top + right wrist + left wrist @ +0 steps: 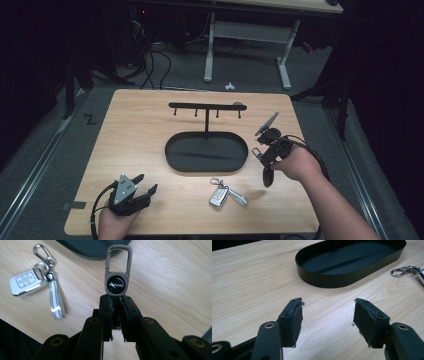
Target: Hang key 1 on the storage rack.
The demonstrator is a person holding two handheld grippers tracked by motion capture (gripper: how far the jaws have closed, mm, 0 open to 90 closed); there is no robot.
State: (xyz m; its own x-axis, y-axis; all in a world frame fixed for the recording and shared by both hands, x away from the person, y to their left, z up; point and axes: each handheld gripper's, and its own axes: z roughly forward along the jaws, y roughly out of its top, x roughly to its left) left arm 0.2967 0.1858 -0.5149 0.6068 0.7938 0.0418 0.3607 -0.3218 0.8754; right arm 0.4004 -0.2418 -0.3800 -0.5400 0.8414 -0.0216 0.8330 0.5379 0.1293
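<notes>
Pinching the keychain [117, 277] by its tail, your right gripper [116, 315] risks dropping it if tilted; left fingers [293, 320] spread idle.

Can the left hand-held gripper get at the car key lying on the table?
Probably yes: the left hand-held gripper is open and empty, and bare table lies between it and the car key.

Pale wooden tabletop [140, 150] – light tan, fine darker grain streaks. Oval metal tray [206, 151] with hook rack – matt black throughout. Silver car key fob [25, 282] – chrome, white-striped strap. Silver carabiner keyring [116, 277] – grey metal, glossy black badge, white lettering. Gripper pads [294, 321] – black.
</notes>
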